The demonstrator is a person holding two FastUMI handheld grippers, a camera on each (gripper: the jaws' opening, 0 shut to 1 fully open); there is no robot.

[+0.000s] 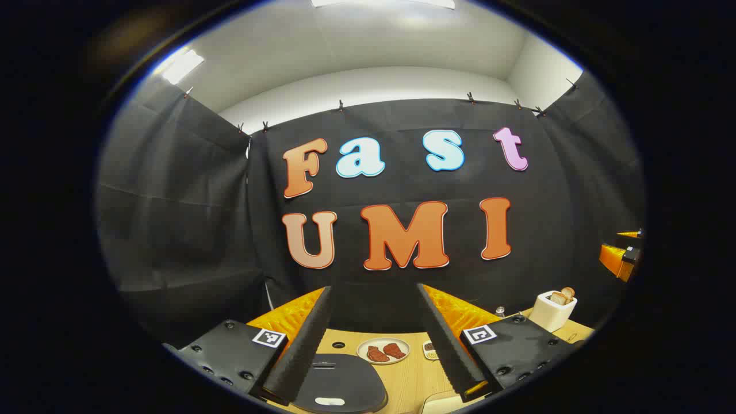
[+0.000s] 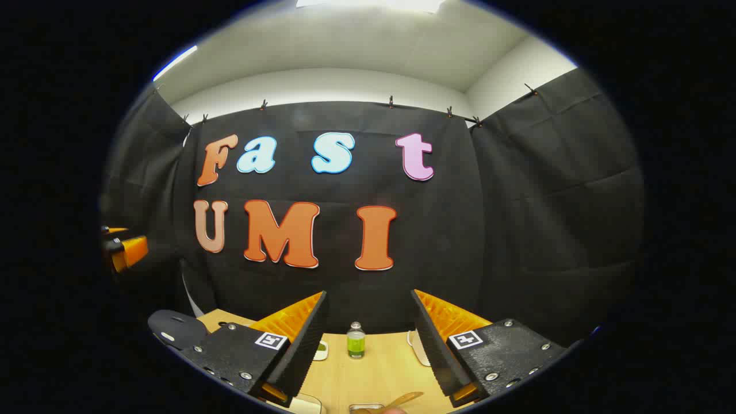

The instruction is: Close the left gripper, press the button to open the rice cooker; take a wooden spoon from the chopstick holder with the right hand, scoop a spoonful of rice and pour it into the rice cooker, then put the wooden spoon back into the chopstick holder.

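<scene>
Black rice cooker lies shut below my left gripper; both grippers gape empty, so I close left first.

One rice cooker, one plate, one toaster, one bottle, one wooden spoon.

We see the left gripper with two long fingers whose inner faces are ribbed, backed by orange quilted shells. Each finger rises from a dark textured block set with round screws and a small square black-and-white marker. The right gripper is built alike: ribbed fingers, orange shells, screwed dark blocks, one square marker on each.
</scene>
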